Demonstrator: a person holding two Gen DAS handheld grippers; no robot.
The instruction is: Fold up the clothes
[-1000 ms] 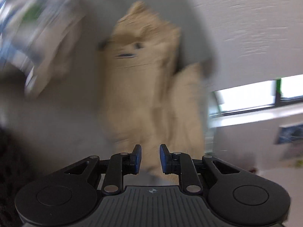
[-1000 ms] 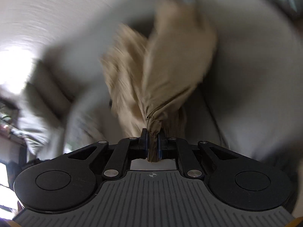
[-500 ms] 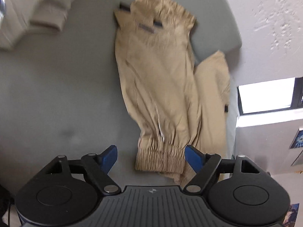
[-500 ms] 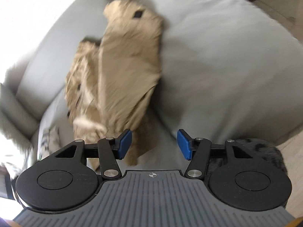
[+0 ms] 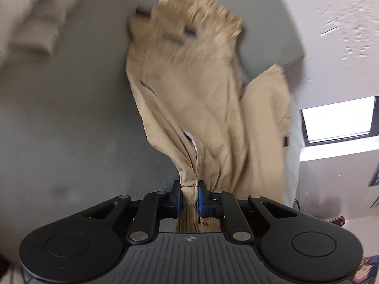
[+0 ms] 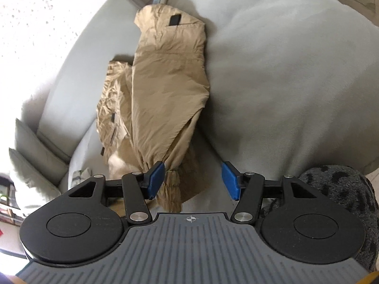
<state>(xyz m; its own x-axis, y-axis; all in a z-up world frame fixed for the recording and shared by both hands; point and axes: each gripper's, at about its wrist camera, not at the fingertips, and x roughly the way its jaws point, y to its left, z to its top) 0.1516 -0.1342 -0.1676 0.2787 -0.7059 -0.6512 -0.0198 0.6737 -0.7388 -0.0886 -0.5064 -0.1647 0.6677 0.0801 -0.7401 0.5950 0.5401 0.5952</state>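
There are no words or numbers to read here. The only sign is a tiny round cross mark on the grey ribbed body of each gripper, in the middle just behind the fingers: the left gripper (image 5: 189, 197) and the right gripper (image 6: 193, 181).

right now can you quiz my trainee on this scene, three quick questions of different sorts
1. True or false: the right gripper is clamped on the trousers.
2. Which gripper holds a trouser cuff? A left, B right, C neither.
3. Fill in: the trousers lie on a grey ____.

Key: 1 false, its jaws stand open with the cloth beside the left pad; 2 A, the left gripper; 3 sofa.
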